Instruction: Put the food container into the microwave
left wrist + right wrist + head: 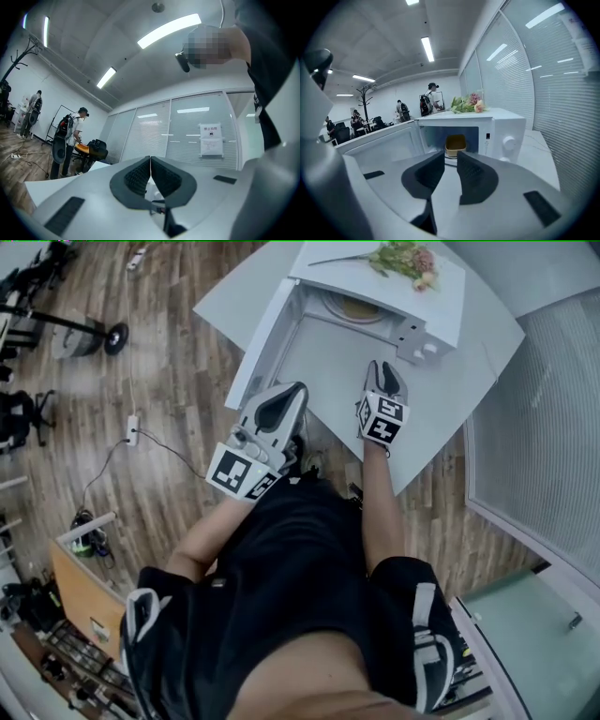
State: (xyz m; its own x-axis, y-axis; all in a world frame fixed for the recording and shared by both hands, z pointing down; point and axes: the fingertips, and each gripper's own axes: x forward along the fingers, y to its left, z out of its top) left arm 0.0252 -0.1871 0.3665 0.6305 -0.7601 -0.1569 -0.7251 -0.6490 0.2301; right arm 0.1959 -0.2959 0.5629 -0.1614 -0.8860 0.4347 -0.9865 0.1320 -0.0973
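Note:
The white microwave [441, 306] stands on a white table [469, 381] with its door [258, 343] swung open to the left. A yellowish food container [455, 143] sits inside the cavity on the turntable; in the head view only its rim [359, 307] shows. My right gripper [450, 154] hovers over the table in front of the microwave [506, 126], pointing at the opening, jaws a narrow gap apart and empty. My left gripper [150, 159] is near the open door [384, 145], tilted upward toward the ceiling, jaws pressed together on nothing. In the head view both grippers, left [292, 392] and right [384, 367], are close to my body.
A bunch of flowers [403, 259] lies on top of the microwave. A glass partition with blinds [553, 427] runs along the right. Cables and a power strip [132, 430] lie on the wooden floor to the left. People [75, 136] stand in the background.

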